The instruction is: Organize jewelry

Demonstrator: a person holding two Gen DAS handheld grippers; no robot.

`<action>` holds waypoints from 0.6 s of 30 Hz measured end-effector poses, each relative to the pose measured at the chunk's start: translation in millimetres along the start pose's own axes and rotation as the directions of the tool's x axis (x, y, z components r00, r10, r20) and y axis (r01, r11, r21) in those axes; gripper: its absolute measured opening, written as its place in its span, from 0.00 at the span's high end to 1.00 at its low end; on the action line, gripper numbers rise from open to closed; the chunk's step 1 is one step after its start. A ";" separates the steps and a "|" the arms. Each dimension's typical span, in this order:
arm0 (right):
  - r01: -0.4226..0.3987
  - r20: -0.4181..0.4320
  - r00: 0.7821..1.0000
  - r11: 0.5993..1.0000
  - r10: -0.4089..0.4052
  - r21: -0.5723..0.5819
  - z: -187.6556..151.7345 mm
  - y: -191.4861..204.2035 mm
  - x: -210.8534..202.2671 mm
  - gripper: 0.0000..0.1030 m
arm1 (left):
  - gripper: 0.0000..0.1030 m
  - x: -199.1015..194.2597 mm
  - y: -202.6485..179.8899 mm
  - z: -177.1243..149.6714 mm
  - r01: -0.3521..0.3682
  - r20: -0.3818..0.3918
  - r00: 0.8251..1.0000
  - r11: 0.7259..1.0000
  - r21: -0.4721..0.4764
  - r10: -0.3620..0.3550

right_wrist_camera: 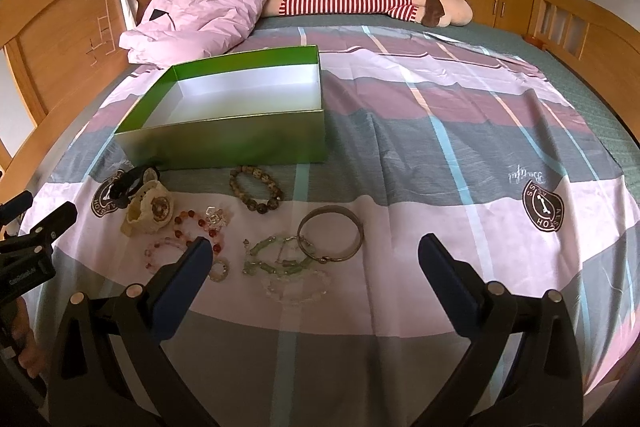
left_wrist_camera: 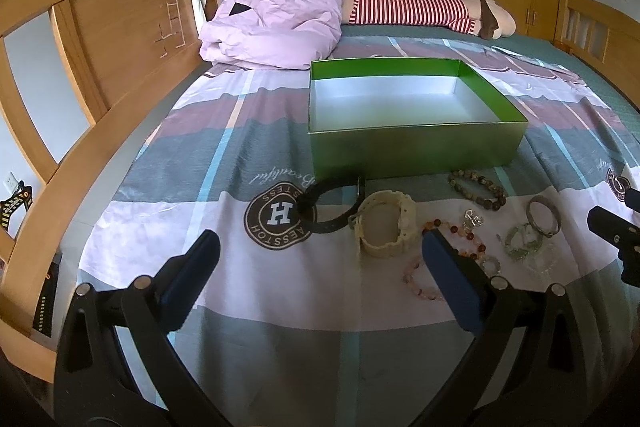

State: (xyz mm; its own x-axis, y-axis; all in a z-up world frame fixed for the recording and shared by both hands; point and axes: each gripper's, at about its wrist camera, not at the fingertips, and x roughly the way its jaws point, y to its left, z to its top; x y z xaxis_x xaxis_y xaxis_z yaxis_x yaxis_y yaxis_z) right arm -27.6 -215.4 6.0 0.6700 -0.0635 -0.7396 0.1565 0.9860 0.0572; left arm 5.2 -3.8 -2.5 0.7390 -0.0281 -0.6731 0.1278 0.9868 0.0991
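Observation:
An open green box (left_wrist_camera: 416, 147) (right_wrist_camera: 236, 143) with a white inside stands empty on the bed. In front of it lie a black watch (left_wrist_camera: 336, 203), a cream watch (left_wrist_camera: 386, 225) (right_wrist_camera: 150, 211), a brown bead bracelet (left_wrist_camera: 478, 189) (right_wrist_camera: 256, 189), a red bead bracelet (left_wrist_camera: 460, 233) (right_wrist_camera: 200, 223), a metal bangle (left_wrist_camera: 543, 215) (right_wrist_camera: 330, 233), a green bead bracelet (left_wrist_camera: 524, 241) (right_wrist_camera: 276, 257) and a clear one (right_wrist_camera: 296, 287). My left gripper (left_wrist_camera: 320, 255) is open and empty, just short of the watches. My right gripper (right_wrist_camera: 316, 259) is open and empty, over the green bracelet and bangle.
A striped bedsheet (right_wrist_camera: 440, 155) covers the bed. A pink quilt (left_wrist_camera: 276, 23) and a striped plush toy (left_wrist_camera: 424, 9) lie at the back. A wooden headboard (left_wrist_camera: 100, 39) runs along the left. The right gripper shows at the left wrist view's right edge (left_wrist_camera: 616, 231).

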 end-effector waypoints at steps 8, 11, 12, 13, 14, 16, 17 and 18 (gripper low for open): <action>0.003 -0.007 1.000 1.000 -0.003 0.011 -0.1 -2.3 2.5 0.01 | 0.02 1.7 0.0 -0.9 0.014 -0.006 1.000 1.000 0.000 -0.014; 0.000 -0.016 1.000 1.000 0.000 0.014 -0.5 -3.1 4.3 0.01 | 0.02 2.6 -0.7 -0.7 0.016 -0.008 1.000 1.000 0.004 -0.016; 0.000 -0.018 1.000 1.000 0.000 0.014 -0.5 -3.2 4.6 0.01 | 0.02 2.7 -0.9 -0.7 0.019 -0.008 1.000 1.000 0.005 -0.019; 0.001 -0.019 1.000 1.000 -0.001 0.015 -0.6 -3.2 5.0 0.01 | 0.02 2.6 -0.6 -0.6 0.025 -0.006 1.000 1.000 0.004 -0.025; 0.003 -0.019 1.000 1.000 -0.002 0.014 -0.6 -3.3 5.4 0.01 | 0.02 2.7 -0.3 -0.6 0.026 -0.006 1.000 1.000 0.002 -0.025; 0.007 -0.020 1.000 1.000 -0.007 0.013 -0.3 -3.0 6.1 0.01 | 0.02 3.8 0.8 0.0 0.030 -0.009 1.000 1.000 -0.005 -0.030; 0.008 -0.019 1.000 1.000 -0.008 0.013 -0.4 -3.3 6.3 0.01 | 0.02 4.2 1.5 0.2 0.034 -0.010 0.999 0.999 -0.009 -0.034; 0.008 -0.018 1.000 1.000 -0.008 0.013 -0.6 -3.4 6.4 0.01 | 0.02 4.5 2.2 0.4 0.038 -0.011 0.999 0.999 -0.013 -0.039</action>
State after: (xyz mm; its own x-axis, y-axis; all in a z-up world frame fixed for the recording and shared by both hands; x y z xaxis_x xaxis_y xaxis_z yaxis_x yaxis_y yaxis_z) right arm -24.4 -219.1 0.7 0.6560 -0.0684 -0.7517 0.1714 0.9834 0.0601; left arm 9.0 -1.8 -5.0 0.7264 -0.0645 -0.6842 0.1474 0.9870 0.0635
